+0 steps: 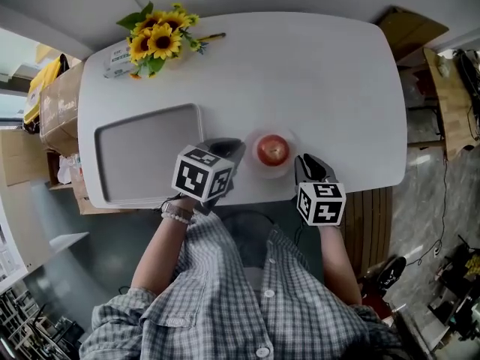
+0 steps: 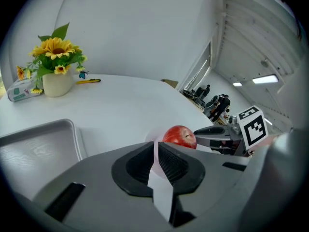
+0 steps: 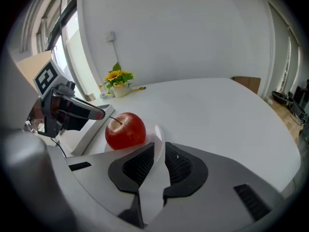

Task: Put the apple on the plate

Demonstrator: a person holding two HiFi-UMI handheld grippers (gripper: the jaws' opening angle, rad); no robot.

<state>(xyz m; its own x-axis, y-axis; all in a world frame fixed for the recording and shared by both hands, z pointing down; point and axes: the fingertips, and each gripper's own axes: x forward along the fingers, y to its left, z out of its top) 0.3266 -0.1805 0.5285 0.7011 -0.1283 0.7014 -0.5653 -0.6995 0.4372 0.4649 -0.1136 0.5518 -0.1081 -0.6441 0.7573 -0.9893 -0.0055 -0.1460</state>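
Note:
A red apple (image 1: 273,150) sits on a small white plate (image 1: 287,136) near the table's front edge. My left gripper (image 1: 238,147) is at the plate's left side. Its jaws stand almost together, with the plate's rim (image 2: 148,140) between them. My right gripper (image 1: 302,160) is at the plate's right side, shut on the raised rim (image 3: 158,131) in the same way. In the left gripper view the apple (image 2: 179,136) shows just past the left gripper (image 2: 155,146). The right gripper view has the apple (image 3: 125,130) left of the right gripper (image 3: 160,146).
A grey tray (image 1: 146,156) lies on the white table (image 1: 330,81) to the left of the plate. Sunflowers in a pot (image 1: 157,40), a tissue pack (image 1: 116,60) and a pen (image 1: 212,37) are at the back left. Cardboard boxes (image 1: 60,103) stand beside the table.

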